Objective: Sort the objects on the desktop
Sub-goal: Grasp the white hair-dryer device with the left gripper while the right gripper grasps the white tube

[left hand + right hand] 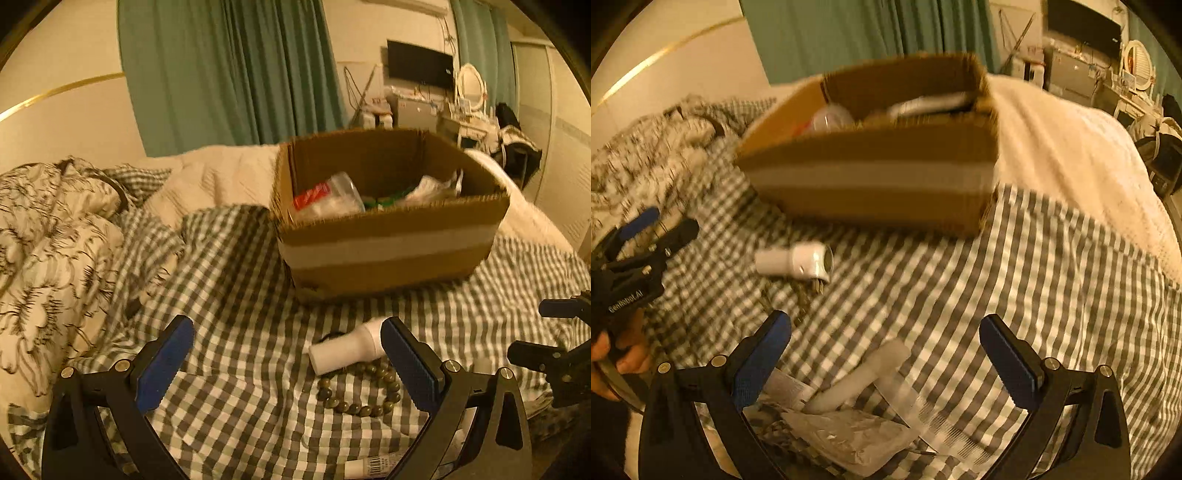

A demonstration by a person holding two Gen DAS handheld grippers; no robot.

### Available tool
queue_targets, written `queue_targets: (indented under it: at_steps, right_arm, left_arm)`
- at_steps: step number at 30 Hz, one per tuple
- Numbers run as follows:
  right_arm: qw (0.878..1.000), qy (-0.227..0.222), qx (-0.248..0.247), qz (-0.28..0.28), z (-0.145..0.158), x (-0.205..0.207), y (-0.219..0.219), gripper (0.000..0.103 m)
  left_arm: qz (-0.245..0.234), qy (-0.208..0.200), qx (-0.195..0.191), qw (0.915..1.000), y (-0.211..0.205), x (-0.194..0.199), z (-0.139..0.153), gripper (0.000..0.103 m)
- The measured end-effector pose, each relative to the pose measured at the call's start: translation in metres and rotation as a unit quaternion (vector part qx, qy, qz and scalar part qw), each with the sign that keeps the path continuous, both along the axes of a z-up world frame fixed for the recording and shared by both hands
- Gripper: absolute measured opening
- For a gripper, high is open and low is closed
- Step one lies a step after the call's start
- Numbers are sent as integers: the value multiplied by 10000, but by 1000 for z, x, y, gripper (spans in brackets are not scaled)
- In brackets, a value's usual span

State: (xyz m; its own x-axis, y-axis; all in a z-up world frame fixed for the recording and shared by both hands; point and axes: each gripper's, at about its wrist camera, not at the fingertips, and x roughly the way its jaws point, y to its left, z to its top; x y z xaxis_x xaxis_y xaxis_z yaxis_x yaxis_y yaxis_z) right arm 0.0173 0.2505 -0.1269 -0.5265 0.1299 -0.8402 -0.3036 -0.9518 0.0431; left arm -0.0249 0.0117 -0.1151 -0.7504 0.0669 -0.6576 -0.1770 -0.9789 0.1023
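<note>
My left gripper [288, 365] stands open over the checked sheet. A white cylindrical bottle [347, 350] lies by its right finger, on a loop of green-brown beads [360, 391]. Beyond them sits a cardboard box [388, 254] holding a clear plastic bottle and wrappers. My right gripper [886, 362] is open above a white tube [857, 376] and clear plastic bags [849, 439]. The right wrist view also shows the white bottle [798, 262], the box [879, 177] and the left gripper [668, 221], held by a hand [620, 358]. The right gripper [528, 328] shows at the left wrist view's right edge.
Everything lies on a bed with a grey-checked sheet [240, 295]. A floral duvet [48, 258] is bunched at the left and a cream blanket [1071, 155] lies right of the box. Green curtains and a desk with a monitor [419, 64] stand behind.
</note>
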Motion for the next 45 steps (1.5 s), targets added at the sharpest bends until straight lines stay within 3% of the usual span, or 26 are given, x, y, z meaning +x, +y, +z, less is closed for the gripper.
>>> queue_targets:
  at_steps: [3,4,12,21,29,35,37,39,42,43,45]
  right_arm:
    - [9997,-202,-147,-7,-13,-4,-2,79]
    - [9994,-271,-200,-19,-17,-4,-1,78]
    - [9960,-708,-457,-283,-47,-13,3,75]
    - [9928,-1077,-429,-301,-71,-23,-8,75]
    - [9904,-1238,-556,-271,-84,-32,-10,74]
    - [9897,-1330,-523,-122,-95,-39,-27,61]
    - [9898,-1319,-534,-117,-96,-40,-29,41]
    - [9898,-1304,-560,-126,-97,-44,-34,30]
    - [9903,-1276,-527,-127,-95,-44,-33,26]
    - [9908,-1241,-531,-128,-91,-42,-29,25]
    - [9920,-1133,-543,-151,-84,-42,-24,25]
  left_arm:
    - [-77,-88,-129,9998,4,-6,-13,103]
    - [-122,-100,-179,9997,6,-7,-16,103]
    - [-328,-385,-329,9982,32,-22,-44,103]
    - [-253,-760,208,9966,60,-40,-74,103]
    - [-37,-1067,11,9943,66,-58,-97,103]
    - [-13,-1142,-199,9933,69,-64,-105,103]
    - [-22,-1171,-249,9928,69,-65,-108,103]
    - [-89,-1224,-311,9920,70,-68,-115,103]
    - [-126,-1257,-265,9916,65,-69,-117,103]
    - [-114,-1242,-254,9919,64,-69,-116,96]
    - [-98,-1250,-309,9916,62,-67,-116,72]
